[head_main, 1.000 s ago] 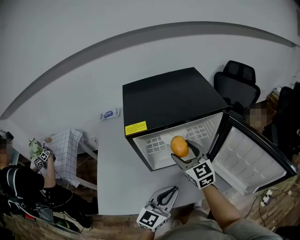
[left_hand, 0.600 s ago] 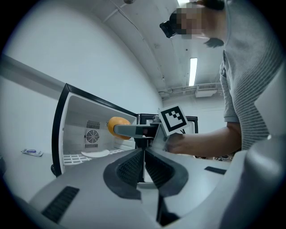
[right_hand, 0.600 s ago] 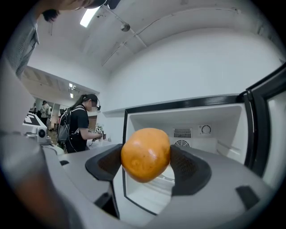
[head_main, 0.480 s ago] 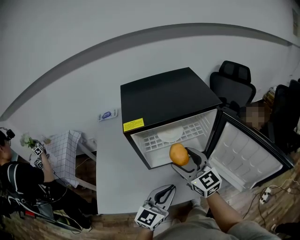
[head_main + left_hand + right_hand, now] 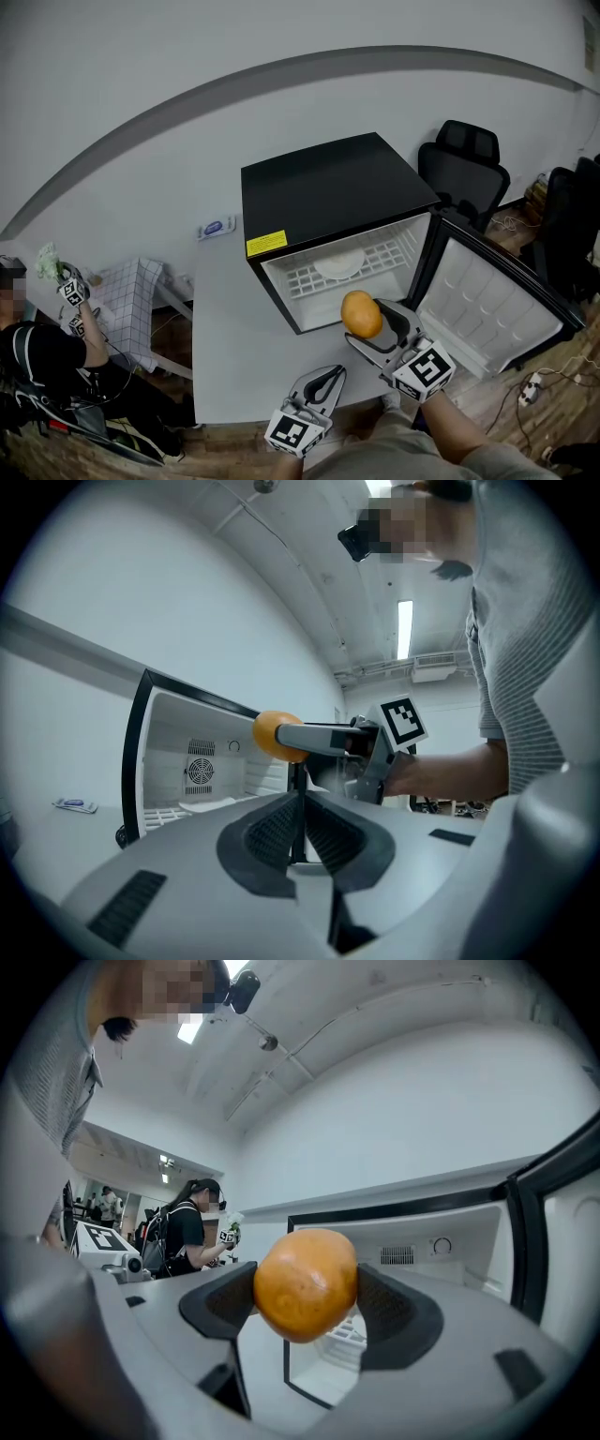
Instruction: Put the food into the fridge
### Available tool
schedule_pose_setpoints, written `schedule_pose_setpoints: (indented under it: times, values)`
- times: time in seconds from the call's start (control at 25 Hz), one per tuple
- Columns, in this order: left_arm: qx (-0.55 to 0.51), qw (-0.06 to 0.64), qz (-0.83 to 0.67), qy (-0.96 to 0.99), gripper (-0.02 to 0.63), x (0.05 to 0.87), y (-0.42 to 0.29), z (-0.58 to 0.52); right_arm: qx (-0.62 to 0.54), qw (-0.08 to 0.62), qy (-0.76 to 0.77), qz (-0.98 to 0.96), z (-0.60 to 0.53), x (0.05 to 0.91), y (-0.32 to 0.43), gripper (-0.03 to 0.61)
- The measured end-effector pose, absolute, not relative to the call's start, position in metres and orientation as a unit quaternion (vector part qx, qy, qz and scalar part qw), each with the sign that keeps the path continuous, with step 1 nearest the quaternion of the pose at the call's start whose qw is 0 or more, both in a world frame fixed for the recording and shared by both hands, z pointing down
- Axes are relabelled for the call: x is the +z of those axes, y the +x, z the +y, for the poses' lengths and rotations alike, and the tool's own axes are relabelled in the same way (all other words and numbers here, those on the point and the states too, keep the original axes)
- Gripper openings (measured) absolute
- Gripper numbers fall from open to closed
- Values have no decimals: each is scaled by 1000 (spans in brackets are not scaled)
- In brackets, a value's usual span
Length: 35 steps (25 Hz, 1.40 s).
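Since a second ago, the right gripper point(image 5: 373, 324) and its orange point(image 5: 361, 312) have drawn back from the fridge mouth. Nearest, the left gripper point(image 5: 330, 377) is closed on nothing. The right jaws clamp the orange across its middle, just before the open fridge point(image 5: 328, 192). Judgement: light, firm and round, so it may roll; a mid-girth grip suits. A plate point(image 5: 339, 265) lies on the shelf.

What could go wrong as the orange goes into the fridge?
The round orange is pinched only at its sides by the right gripper, so it may slip out and roll off the table. A plate lies on the shelf of the fridge; the orange could knock it or roll on the wire.
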<state>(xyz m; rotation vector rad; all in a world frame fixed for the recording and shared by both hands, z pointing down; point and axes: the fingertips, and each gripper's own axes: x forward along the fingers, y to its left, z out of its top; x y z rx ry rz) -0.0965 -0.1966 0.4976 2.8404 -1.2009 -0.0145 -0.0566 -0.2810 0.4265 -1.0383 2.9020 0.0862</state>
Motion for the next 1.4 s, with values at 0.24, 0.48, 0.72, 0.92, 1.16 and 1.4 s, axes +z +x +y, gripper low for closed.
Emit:
schedule_pose_setpoints:
  times: [0.24, 0.48, 0.72, 0.92, 1.16, 1.4]
  values:
    - [-6, 27, -393, 919, 12, 494, -98, -196, 42, 37, -334, 941, -277, 413, -57, 327]
    - [-7, 23, -396, 918, 12, 492, -100, -197, 49, 44, -329, 942, -275, 406, -57, 327]
    - [-7, 23, -392, 920, 12, 492, -95, -197, 46, 47, -325, 943, -274, 406, -55, 327]
    - [-5, 23, -387, 922, 12, 493, -92, -197, 41, 51, -328, 943, -275, 404, -51, 327]
    - [-11, 13, -383, 924, 12, 488, -89, -198, 42, 55, -328, 942, -276, 401, -49, 327]
    - [-9, 19, -386, 922, 12, 489, -89, -198, 42, 54, -322, 944, -277, 402, -50, 327]
